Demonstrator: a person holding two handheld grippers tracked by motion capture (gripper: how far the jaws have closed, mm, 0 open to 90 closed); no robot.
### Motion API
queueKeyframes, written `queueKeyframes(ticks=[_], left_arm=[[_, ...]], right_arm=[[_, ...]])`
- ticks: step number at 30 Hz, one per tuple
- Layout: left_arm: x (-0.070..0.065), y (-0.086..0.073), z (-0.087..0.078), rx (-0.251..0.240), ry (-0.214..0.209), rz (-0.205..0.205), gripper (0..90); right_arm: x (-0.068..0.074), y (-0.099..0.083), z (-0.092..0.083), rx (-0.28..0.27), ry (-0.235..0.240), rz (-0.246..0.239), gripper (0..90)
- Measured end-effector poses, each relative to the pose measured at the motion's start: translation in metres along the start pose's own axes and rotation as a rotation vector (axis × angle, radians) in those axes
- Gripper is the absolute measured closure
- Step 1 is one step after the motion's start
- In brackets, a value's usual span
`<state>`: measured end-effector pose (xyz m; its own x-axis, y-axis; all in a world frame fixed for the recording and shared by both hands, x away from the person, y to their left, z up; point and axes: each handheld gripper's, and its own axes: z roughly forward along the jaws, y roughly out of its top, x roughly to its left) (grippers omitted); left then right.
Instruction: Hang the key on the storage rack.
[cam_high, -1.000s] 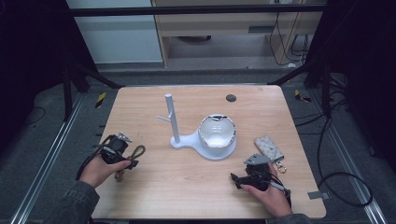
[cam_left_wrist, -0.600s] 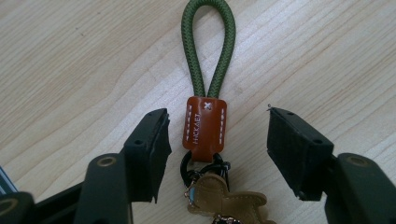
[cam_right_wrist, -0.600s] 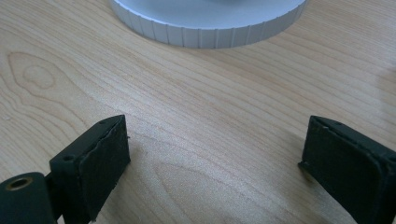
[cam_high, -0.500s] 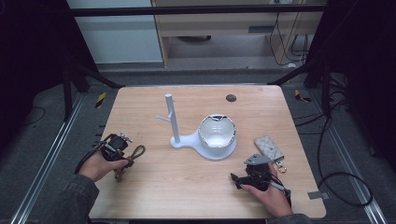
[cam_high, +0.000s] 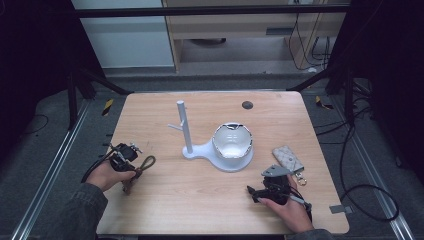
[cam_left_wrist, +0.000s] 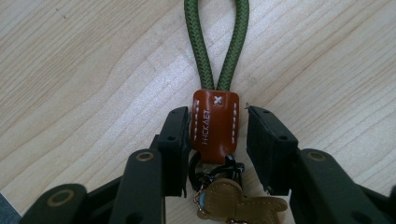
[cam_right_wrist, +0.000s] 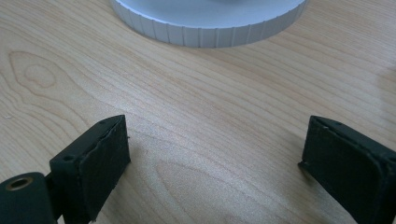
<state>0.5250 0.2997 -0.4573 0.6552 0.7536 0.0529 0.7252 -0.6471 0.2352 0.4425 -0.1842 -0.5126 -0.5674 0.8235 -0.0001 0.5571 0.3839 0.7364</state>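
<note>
Keychain tab (cam_left_wrist: 215, 125), brown leather with white stitching, sits between the left gripper (cam_left_wrist: 218, 135) jaws, which have just been closing: one pad touches the tab's edge, the other stands a sliver off, so it is not yet pinched. That close view alone shows this, plus the green cord loop (cam_left_wrist: 217, 42) running away from the jaws and a tan charm (cam_left_wrist: 233, 200) beneath. From the high view the keychain (cam_high: 141, 167) lies near the table's (cam_high: 210, 210) left edge. Right gripper (cam_right_wrist: 215, 154) jaws gape wide over bare wood, holding nothing, facing the white stand's base (cam_right_wrist: 210, 23). The high view adds the stand's bowl (cam_high: 232, 142) and a quilted key case (cam_high: 288, 158).
</note>
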Motion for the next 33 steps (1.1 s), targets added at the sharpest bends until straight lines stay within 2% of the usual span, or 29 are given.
queueKeyframes(ticks=[4, 8, 22, 33], left_arm=[[0.0019, -0.0008, 0.0013, 0.004, 0.007, 0.008, 61.4], [0.0024, -0.0017, 0.0021, 0.001, 0.002, -0.003, 62.6], [0.0015, -0.0039, 0.0038, -0.004, 0.01, 0.017, 65.7], [-0.0017, -0.0066, -0.0038, -0.042, 0.028, 0.025, 66.0]], right_arm=[[0.0, 0.0, 0.0, 0.0, 0.0, 0.0, 7.4], [0.0001, -0.0001, -0.0002, 0.001, 0.001, 0.001, 7.4], [0.0003, -0.0001, -0.0003, 0.002, 0.001, 0.003, 7.4], [0.0003, -0.0001, -0.0002, 0.002, 0.001, 0.003, 7.4]])
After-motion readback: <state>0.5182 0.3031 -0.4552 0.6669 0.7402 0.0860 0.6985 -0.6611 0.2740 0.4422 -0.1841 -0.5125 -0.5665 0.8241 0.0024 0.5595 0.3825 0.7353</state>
